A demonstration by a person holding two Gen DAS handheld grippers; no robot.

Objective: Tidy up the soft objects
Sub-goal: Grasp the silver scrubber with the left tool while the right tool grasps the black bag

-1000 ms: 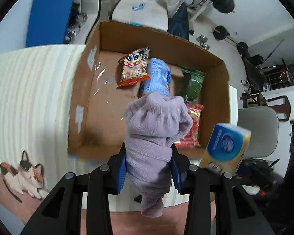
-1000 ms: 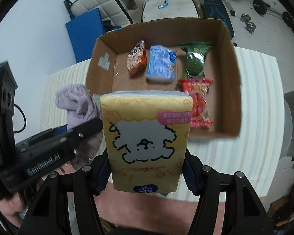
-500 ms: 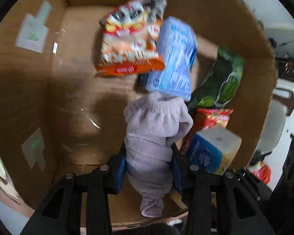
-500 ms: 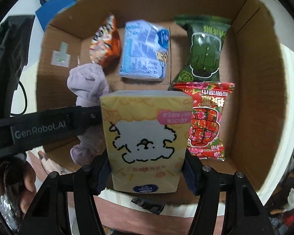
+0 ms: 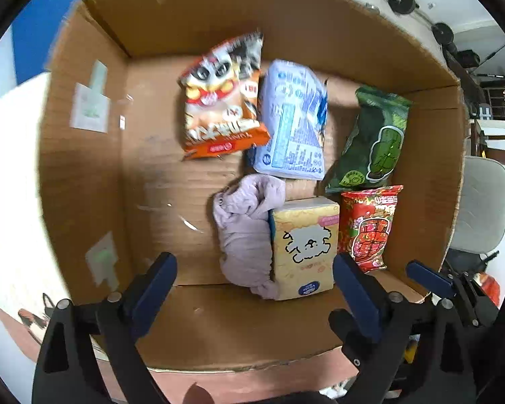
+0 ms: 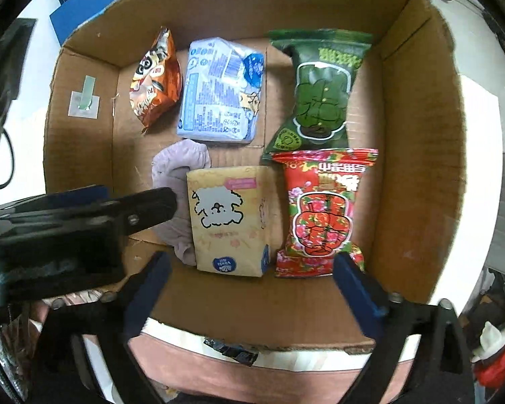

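Note:
A lilac cloth point(image 5: 245, 229) point(image 6: 175, 175) and a yellow tissue pack with a white dog drawing point(image 5: 304, 247) point(image 6: 230, 219) lie side by side, touching, on the floor of the cardboard box point(image 5: 84, 168) point(image 6: 417, 168). My left gripper point(image 5: 252, 289) is open and empty, just above the near wall, over the cloth. My right gripper point(image 6: 249, 286) is open and empty, over the tissue pack. The left gripper's body point(image 6: 67, 229) hides part of the cloth in the right wrist view.
In the box lie an orange snack bag point(image 5: 222, 101) point(image 6: 155, 77), a light blue tissue pack point(image 5: 293, 121) point(image 6: 222, 91), a green packet point(image 5: 373, 141) point(image 6: 320, 91) and a red packet point(image 5: 367, 229) point(image 6: 323, 212). The box's left floor part holds nothing. A chair point(image 5: 481, 208) stands at the right.
Both grippers opened and let go: the lilac cloth and the yellow tissue pack now lie on the box floor. Both grippers pulled back toward the near wall.

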